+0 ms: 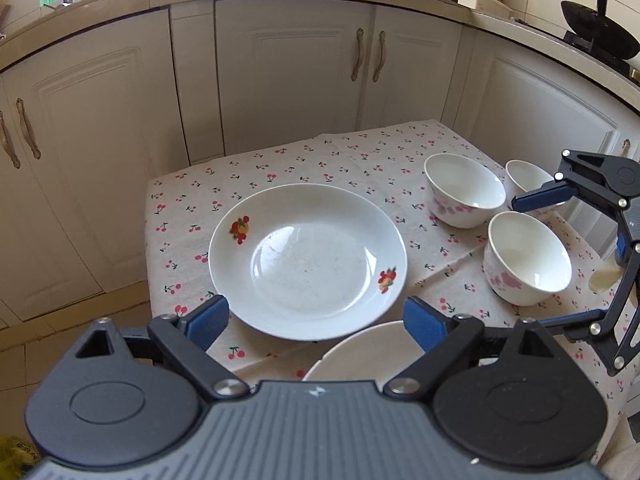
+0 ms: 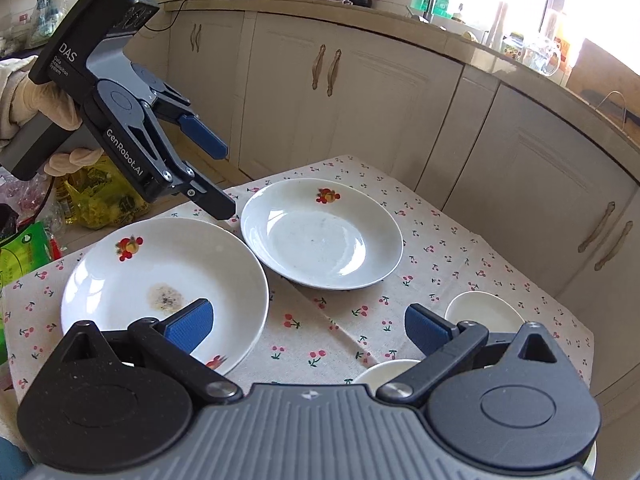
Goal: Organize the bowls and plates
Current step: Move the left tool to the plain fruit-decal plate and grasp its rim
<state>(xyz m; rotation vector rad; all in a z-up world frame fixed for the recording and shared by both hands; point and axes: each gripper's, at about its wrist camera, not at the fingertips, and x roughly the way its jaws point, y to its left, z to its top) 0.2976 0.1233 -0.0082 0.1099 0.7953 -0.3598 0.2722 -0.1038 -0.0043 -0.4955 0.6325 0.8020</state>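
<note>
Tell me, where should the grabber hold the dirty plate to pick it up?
Probably by the rim. The dirty plate lies flat on the tablecloth, so only its raised, sloping edge gives the open left gripper something to pinch. The side nearest that gripper looks best, since the clean plate crowds the far edge.

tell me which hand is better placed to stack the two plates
Left, probably. The left gripper hangs open over the gap between the stained plate and the clean plate; the right gripper sits by the bowls.
</note>
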